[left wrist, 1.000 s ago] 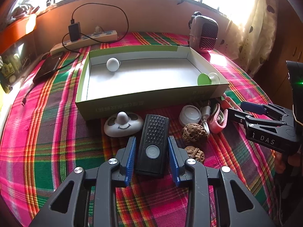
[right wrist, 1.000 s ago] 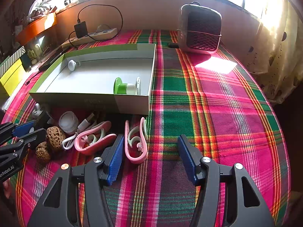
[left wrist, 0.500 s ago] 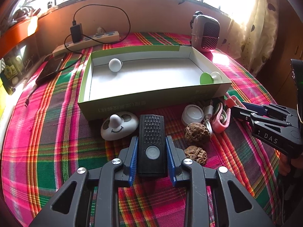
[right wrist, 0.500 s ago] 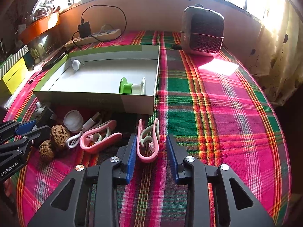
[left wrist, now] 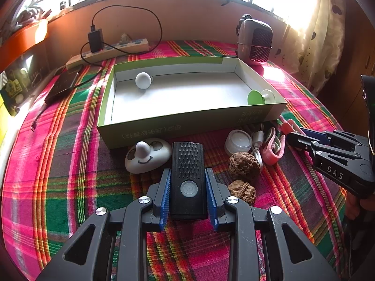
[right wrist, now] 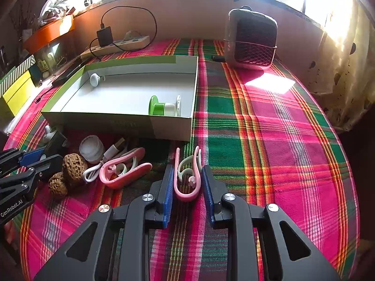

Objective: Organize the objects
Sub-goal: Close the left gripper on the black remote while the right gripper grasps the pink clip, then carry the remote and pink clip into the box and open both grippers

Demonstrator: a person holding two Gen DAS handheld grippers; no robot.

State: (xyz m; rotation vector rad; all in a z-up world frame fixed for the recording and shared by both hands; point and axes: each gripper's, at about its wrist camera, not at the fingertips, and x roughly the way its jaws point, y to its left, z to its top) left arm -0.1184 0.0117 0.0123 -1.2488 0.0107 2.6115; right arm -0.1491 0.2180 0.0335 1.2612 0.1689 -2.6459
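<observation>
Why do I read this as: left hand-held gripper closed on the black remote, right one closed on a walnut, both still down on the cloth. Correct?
Wrong on one point. The right hand-held gripper is closed on the pink ear-hook clip, not a walnut; the right wrist view shows it. Both walnuts lie untouched on the cloth. The left hand-held gripper does grip the black remote, both items still down.

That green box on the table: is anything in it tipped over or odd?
Mildly. In the green box a green and white spool lies on its side in the near right corner, and a white knob sits loose in the far left corner. Nothing looks spilled or broken.
</observation>
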